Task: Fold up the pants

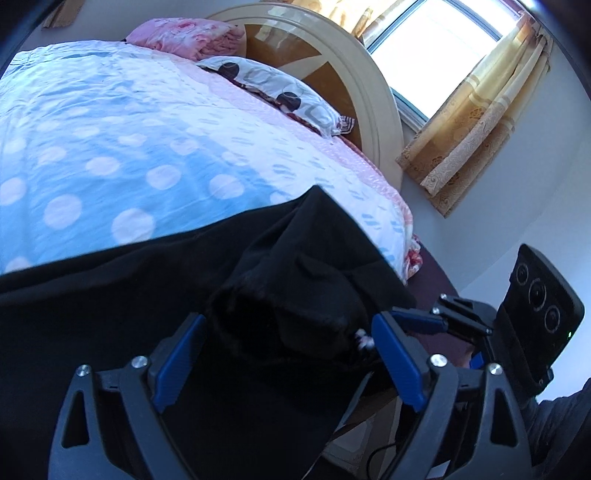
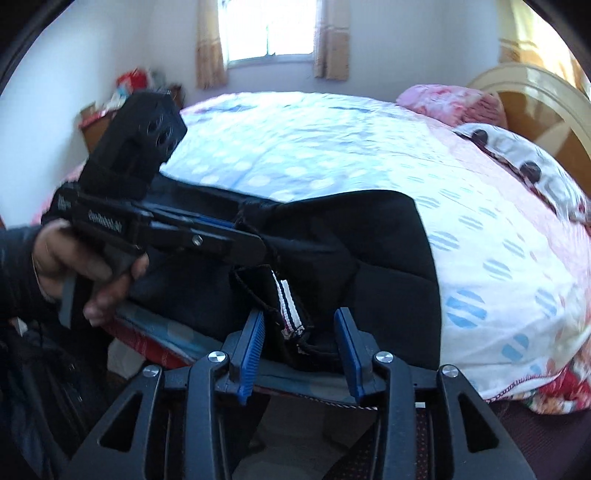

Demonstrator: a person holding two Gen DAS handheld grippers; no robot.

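We see black pants (image 2: 369, 251) lying on the near edge of a bed (image 1: 155, 147), on a quilt with blue and white dots. From the right wrist view the cloth spreads mostly from left to right along the bed edge, so its long axis seems to follow that edge, and one bunched end points toward us. Which end is the waist we cannot say for sure, but a white band with dark stripes (image 2: 287, 302) shows at the bunched part.

The left hand-held gripper (image 1: 288, 332) has its blue pads (image 1: 397, 362) well apart in its own view, with a thick roll of black cloth between them; the pads do not seem to press it. In the right wrist view the same tool (image 2: 255, 236) is seen from the side, its tips at a gathered fold of the pants, and there we cannot tell if it pinches. A bare hand (image 2: 85, 266) holds its handle.

The right hand-held gripper (image 2: 301, 332) is released: its blue pads (image 2: 251, 350) stand apart, and the striped band with the hem of the pants lies between them without being squeezed.

A spotted pillow (image 1: 280, 88) and a pink one (image 1: 184, 33) lie near the round headboard (image 1: 369, 96).
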